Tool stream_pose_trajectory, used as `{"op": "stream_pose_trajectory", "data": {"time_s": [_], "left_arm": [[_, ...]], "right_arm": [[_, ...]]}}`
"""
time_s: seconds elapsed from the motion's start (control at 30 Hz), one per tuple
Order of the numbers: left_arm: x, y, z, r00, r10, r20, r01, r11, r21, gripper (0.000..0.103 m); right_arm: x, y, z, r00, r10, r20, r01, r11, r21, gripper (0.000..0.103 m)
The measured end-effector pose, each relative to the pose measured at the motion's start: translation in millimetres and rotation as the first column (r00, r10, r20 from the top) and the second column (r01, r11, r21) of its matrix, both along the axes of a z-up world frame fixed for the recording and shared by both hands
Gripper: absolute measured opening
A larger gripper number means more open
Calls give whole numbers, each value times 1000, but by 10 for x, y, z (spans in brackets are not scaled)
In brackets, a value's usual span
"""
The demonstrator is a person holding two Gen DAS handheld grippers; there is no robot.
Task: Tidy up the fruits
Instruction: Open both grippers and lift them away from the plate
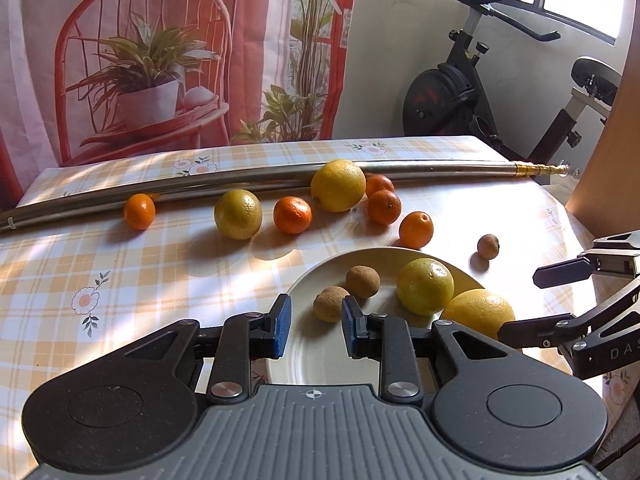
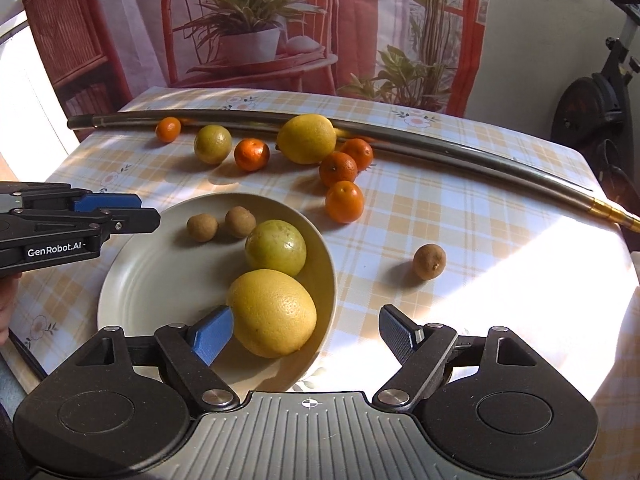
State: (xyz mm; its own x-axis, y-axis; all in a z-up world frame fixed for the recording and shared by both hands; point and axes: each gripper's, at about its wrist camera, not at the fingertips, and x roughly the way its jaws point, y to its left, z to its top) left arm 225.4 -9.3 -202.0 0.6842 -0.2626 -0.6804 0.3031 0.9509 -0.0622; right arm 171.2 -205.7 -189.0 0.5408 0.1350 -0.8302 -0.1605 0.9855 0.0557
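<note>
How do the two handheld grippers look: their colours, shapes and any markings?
Both grippers, the left gripper and the right gripper, have black linkage arms, silver pivot screws, a grey ribbed base and blue finger pads. The left one's side reads "GenRobot.AI".

We note a cream plate, yellow grapefruit, orange mandarins, brown longans; surface yellow-checked, floral.

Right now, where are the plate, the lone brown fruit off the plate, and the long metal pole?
plate (image 2: 132,280): right wrist view, bare inner surface.
lone brown fruit (image 2: 429,261): right wrist view, its middle.
metal pole (image 1: 420,169): left wrist view, mid-shaft.
</note>
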Motion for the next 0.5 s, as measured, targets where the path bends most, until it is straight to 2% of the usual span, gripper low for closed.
{"op": "stream_pose_trajectory", "data": {"time_s": [0.1, 0.23, 0.33, 0.5], "left_arm": [[7, 4, -8, 1000, 5, -1, -5, 1000, 1, 29], [22, 42, -15, 1000, 19, -12, -19, 1000, -13, 29], [29, 50, -23, 1000, 24, -15, -25, 1000, -13, 29], [35, 24, -43, 1000, 17, -17, -18, 1000, -6, 29]], "right_arm": [[6, 24, -71, 1000, 11, -27, -11, 1000, 1, 77], [61, -16, -176, 997, -24, -79, 22, 999, -25, 79], [64, -42, -174, 997, -26, -75, 25, 1000, -19, 80], [64, -4, -179, 996, -7, -94, 1, 998, -61, 82]]}}
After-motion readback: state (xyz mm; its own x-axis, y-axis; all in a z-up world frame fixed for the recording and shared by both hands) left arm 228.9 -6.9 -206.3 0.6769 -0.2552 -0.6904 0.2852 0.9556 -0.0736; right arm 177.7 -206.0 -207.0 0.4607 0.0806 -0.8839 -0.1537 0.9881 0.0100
